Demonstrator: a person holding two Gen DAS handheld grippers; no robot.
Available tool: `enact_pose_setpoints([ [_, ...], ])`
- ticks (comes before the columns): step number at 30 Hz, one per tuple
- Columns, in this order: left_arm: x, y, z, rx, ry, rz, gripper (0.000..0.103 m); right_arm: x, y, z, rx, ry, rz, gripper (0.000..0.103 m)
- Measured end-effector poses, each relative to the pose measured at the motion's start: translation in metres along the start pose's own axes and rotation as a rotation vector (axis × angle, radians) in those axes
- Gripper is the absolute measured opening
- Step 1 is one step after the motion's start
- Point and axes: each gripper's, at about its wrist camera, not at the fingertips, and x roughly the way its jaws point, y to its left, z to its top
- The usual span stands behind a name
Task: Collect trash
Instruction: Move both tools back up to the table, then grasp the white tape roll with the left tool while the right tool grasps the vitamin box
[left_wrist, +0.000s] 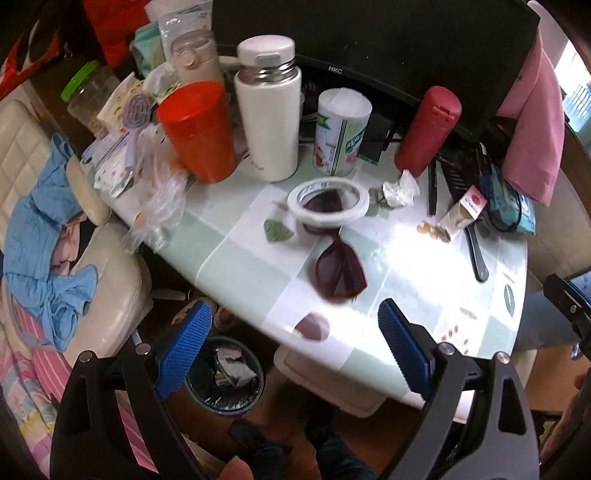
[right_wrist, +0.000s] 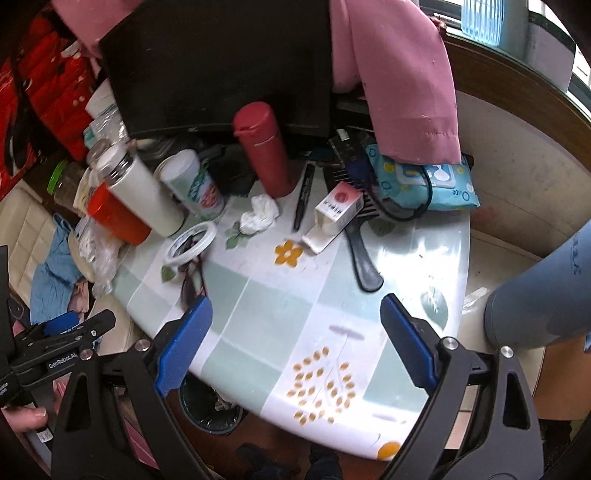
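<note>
Both claws released, empty. Left gripper (left_wrist: 295, 347) with blue pads spread wide, hovering above near table edge, sunglasses (left_wrist: 340, 271) just beyond. Right gripper (right_wrist: 295, 343) likewise spread, over bare patterned tabletop (right_wrist: 280, 295).

Crumpled white tissue (right_wrist: 258, 218), the trash in view, lying mid-table toward far side, just in front of red bottle (right_wrist: 264, 151), apart from both grippers. Same tissue in left view (left_wrist: 400, 190), right of tape roll (left_wrist: 328, 201), near base of red bottle (left_wrist: 428, 129). Small opened carton (right_wrist: 334, 214) lying right of tissue, touching black comb (right_wrist: 360, 254). Black marker (right_wrist: 303, 195) between tissue and carton.

Bin (left_wrist: 225, 373) on floor below near table edge, left of centre, dark liner, crumpled paper inside.

Farther left: printed can (left_wrist: 341, 133), white flask (left_wrist: 267, 107), orange cup (left_wrist: 197, 131), crumpled clear plastic (left_wrist: 162, 199). Dark monitor (left_wrist: 369, 40) at far side, pink cloth (right_wrist: 399, 81) draped over it. Blue wipes pack (right_wrist: 428, 181) far right.
</note>
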Motion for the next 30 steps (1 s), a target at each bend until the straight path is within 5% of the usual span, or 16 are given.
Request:
enact_pose_setpoints([
  [15,0.059,-0.054,0.062,0.123,0.028,-0.047,0.089,0.062,-0.037,0.052,0.138,0.031,-0.043,0.091],
  [30,0.121,-0.072,0.075,0.206,0.079,-0.095,0.089,0.154,-0.045,0.072,0.249,0.076,-0.092,0.091],
])
